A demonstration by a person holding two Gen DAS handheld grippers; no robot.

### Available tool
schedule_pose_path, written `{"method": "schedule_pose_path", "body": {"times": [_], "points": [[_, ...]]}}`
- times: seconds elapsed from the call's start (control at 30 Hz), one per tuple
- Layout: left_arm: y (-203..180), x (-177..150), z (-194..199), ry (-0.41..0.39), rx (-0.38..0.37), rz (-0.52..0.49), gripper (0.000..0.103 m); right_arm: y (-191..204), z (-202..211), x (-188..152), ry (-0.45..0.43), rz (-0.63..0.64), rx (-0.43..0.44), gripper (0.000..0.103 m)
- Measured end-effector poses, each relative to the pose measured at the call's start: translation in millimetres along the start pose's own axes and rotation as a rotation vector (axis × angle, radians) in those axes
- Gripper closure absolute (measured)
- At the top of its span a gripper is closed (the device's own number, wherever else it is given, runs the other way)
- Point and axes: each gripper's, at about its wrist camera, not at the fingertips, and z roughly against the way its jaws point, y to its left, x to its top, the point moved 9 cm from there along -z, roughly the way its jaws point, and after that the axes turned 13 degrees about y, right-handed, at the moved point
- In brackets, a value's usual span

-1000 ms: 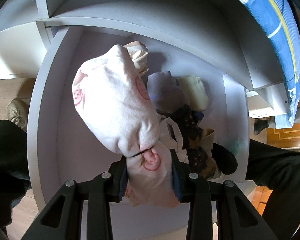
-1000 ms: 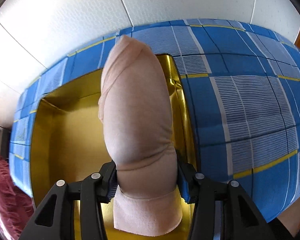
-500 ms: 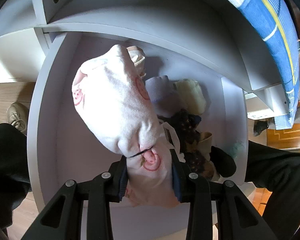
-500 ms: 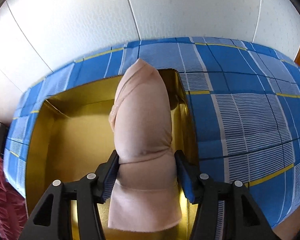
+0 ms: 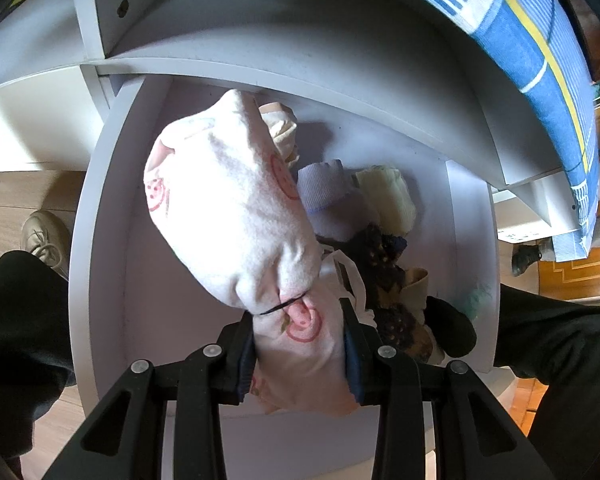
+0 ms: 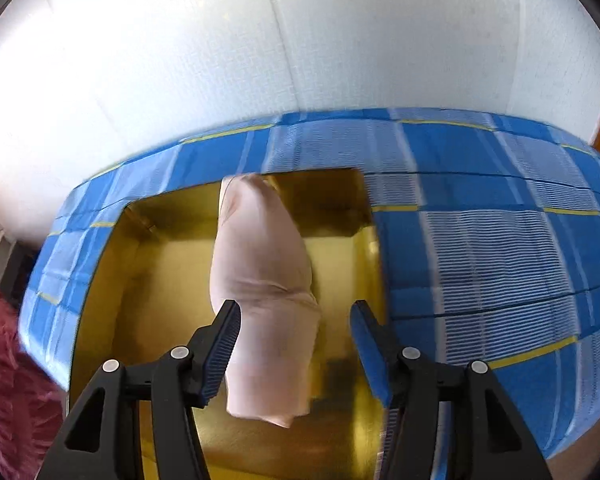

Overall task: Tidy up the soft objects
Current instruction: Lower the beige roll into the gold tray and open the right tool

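A: What did the left claw (image 5: 300, 336) have hold of?

B: It was clamped tight on a pink bundle (image 5: 236, 216) printed with red smiley faces, tied off by a thin black band. The bundle hung over the open white drawer (image 5: 100, 240).

A: And inside that drawer?

B: To the right of the bundle lay a heap of soft things: a lilac ribbed piece (image 5: 324, 188), a pale yellow roll (image 5: 392, 196), and a dark patterned cloth (image 5: 384, 264) nearer the front. A person's dark trouser legs (image 5: 16, 320) flanked the drawer, with 1 beige shoe (image 5: 44, 232) on the wooden floor at left.

A: The right claw (image 6: 296, 324)?

B: Its jaws had just been opening. The beige rolled cloth (image 6: 264, 280) sat between them, close against the left pad (image 6: 224, 344), with a clear gap to the right 1.

A: Where was that roll?

B: Over the gold box (image 6: 148, 280), which rested on the blue checked cloth (image 6: 500, 240) covering the bench. Whether the roll touched the box floor, I couldn't tell. Something fuzzy and red (image 6: 8, 380) showed at the far left.
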Motion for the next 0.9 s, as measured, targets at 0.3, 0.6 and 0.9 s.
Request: {"method": "schedule_pose_path", "body": {"times": [0.3,0.6,0.9], "points": [[0,0,1,-0.003,0.001,0.001,0.066,41,-27,0,0.047,0.029,0.097,0.045],[2,0,2,-0.012,-0.012,0.009,0.066,70,-28,14,-0.01,-0.059,0.23,0.033],[3,1,8,-0.039,-0.022,0.016,0.066,74,-78,0,0.124,0.014,-0.034,0.045]]}}
